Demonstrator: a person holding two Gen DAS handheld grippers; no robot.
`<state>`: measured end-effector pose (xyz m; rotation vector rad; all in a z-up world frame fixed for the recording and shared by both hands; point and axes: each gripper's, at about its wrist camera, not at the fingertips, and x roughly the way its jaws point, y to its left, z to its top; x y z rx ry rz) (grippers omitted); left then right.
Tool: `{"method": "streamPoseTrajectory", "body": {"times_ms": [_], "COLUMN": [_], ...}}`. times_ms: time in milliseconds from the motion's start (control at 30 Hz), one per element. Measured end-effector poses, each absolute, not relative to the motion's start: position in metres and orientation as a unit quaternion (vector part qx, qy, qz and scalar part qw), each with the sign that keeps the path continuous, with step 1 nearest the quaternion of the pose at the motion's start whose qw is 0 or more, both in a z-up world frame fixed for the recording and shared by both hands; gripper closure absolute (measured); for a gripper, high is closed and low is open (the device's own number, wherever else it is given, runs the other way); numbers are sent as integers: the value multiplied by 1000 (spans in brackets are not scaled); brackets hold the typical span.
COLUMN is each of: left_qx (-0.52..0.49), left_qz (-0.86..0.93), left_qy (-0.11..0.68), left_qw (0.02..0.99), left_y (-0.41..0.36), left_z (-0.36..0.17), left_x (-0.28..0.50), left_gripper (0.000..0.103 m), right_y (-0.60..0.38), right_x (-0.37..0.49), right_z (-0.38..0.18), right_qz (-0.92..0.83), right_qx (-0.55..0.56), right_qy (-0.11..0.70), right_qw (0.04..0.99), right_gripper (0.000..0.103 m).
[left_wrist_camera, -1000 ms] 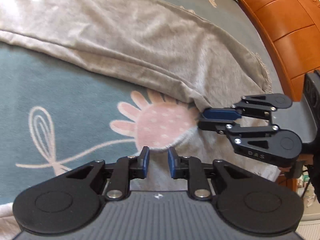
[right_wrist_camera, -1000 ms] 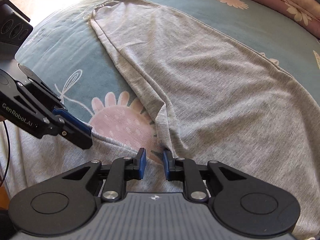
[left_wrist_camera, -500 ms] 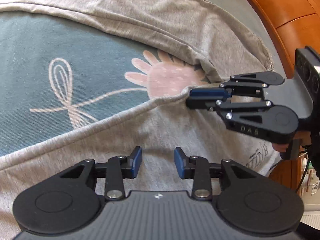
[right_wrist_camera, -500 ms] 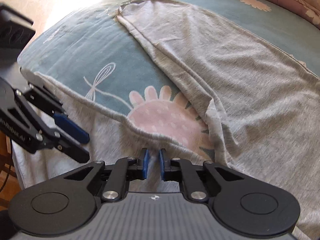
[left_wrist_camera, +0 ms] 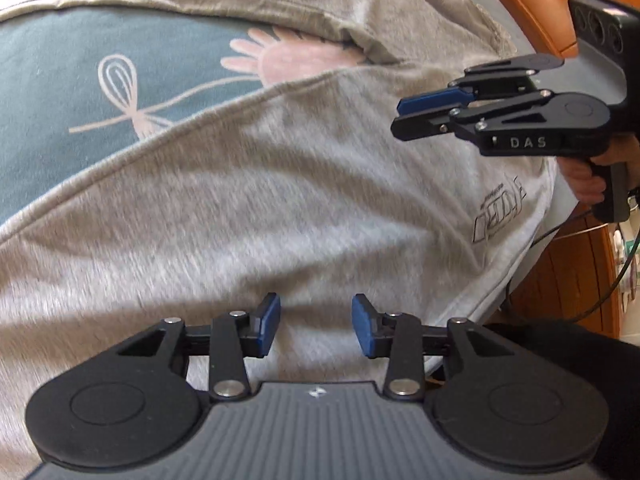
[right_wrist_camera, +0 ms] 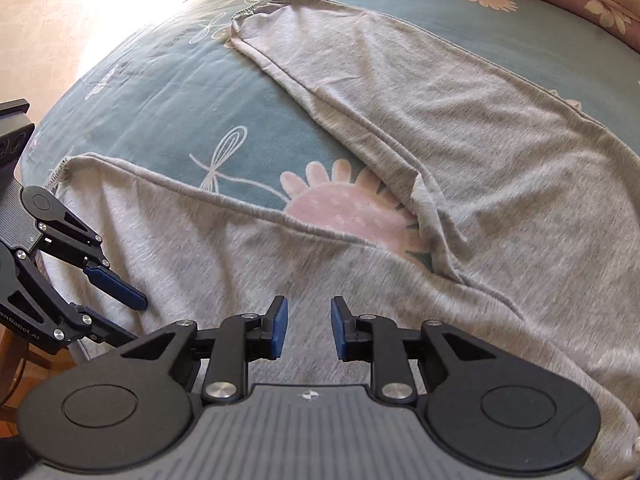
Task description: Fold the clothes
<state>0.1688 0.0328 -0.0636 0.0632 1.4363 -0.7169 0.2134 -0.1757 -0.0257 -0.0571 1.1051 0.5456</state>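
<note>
Both claws hold nothing: the left gripper (left_wrist_camera: 316, 324) is wide open, the right gripper (right_wrist_camera: 306, 328) half open. The grey trousers (right_wrist_camera: 460, 152) lie just under them, legs spreading ahead over the bedsheet (right_wrist_camera: 168, 96). A shallow pinch there could slip off the thin fabric.

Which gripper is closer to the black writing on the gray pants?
Right. The right gripper hovers just above the black logo; the left gripper sits farther away over the plain gray pants.

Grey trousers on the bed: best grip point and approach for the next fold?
Judging by the spread legs, pinch the grey trousers at the far leg's hem, coming in flat over the bedsheet from its open end. That hem lies flat and unobstructed; both grippers are open.
</note>
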Motion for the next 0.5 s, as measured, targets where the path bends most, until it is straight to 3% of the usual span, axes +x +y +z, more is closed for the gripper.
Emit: {"method": "streamPoseTrajectory", "body": {"times_ms": [267,500], "left_qx": [47,36], "left_qz": [-250,-204], "left_qy": [687,632], "left_qw": [681,747], "left_y": [79,101], "left_z": [-67,-58], "left_x": [118,137], "left_gripper": [62,60], "right_y": [-171,-119], "right_x": [182,136], "right_z": [-23,-31], "right_qz": [272,400], "right_qx": [-28,-45], "right_qy": [527,545], "right_qw": [805,736], "right_gripper": [76,76]}}
